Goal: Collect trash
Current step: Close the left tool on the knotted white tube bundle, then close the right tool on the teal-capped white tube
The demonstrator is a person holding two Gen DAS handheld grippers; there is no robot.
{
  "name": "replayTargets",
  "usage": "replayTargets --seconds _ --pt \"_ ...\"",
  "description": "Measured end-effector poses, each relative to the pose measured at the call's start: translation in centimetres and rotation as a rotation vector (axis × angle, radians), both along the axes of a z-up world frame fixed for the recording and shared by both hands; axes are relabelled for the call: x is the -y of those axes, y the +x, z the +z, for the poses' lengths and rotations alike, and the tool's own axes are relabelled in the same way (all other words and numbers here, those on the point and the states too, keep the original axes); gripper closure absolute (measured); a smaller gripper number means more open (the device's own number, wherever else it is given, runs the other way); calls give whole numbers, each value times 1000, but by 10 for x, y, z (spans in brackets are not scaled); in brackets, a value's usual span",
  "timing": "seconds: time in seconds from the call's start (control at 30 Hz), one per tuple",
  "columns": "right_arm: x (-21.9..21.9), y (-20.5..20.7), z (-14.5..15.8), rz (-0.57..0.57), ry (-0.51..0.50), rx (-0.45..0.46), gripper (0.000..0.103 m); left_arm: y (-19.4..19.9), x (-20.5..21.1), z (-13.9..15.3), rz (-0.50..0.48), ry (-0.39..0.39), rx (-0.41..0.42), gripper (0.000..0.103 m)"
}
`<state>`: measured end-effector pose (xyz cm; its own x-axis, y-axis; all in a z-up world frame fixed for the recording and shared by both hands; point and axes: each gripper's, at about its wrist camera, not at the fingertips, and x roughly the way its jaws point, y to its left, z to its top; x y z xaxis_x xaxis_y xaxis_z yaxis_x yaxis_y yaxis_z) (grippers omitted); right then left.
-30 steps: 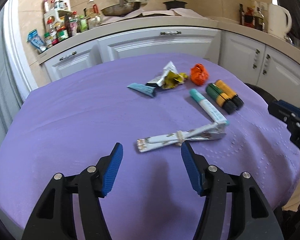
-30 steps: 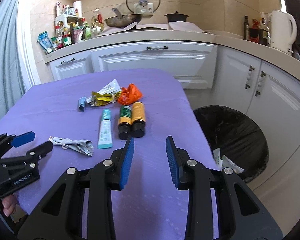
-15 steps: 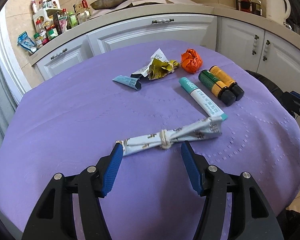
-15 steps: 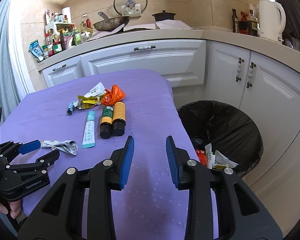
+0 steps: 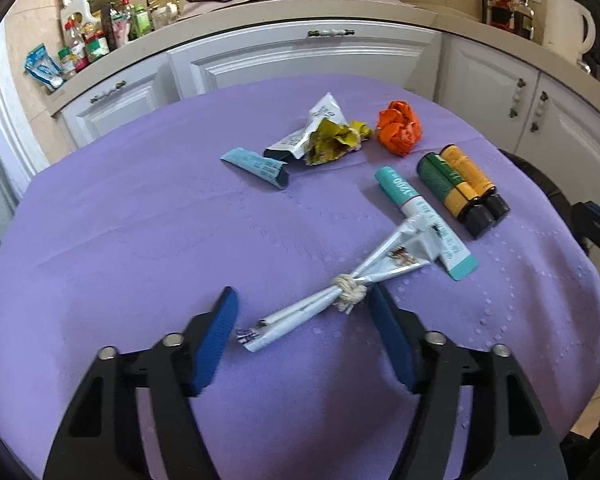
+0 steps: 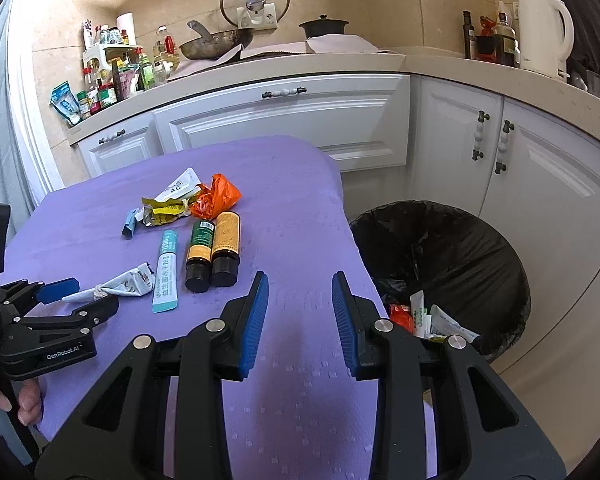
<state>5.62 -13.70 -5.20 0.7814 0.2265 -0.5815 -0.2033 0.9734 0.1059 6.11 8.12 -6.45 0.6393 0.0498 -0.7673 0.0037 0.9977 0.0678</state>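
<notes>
The left hand-held gripper [image 5: 302, 318] has moved in on the knotted wrapper [image 5: 342, 294], which now lies on the surface [image 5: 140, 240] between its spread fingers, ready for closing. The right hand-held gripper [image 6: 300, 306], fingers apart and empty, hovers beside the bin [image 6: 480, 248].

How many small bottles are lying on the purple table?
2. The green bottle and the orange bottle lie touching side by side, right of the teal tube. No others are visible.
</notes>
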Motion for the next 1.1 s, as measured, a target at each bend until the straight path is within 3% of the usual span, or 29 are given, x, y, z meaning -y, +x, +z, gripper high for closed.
replayTargets --seconds 0.07,0.13,0.3,0.67,1.1 --pt "-2 1 -1 1 -3 -3 71 -2 2 0 -27 -3 8 51" --pt "-3 2 -2 4 -5 -6 71 -5 7 0 -60 2 16 69" --pt "-9 4 -2 16 -14 -10 71 -7 15 0 -96 28 29 94" --pt "-35 6 4 93 -25 0 71 -15 -5 9 -26 -21 56 94" --pt "-90 12 0 236 -54 -26 71 -16 -62 17 125 -34 84 94"
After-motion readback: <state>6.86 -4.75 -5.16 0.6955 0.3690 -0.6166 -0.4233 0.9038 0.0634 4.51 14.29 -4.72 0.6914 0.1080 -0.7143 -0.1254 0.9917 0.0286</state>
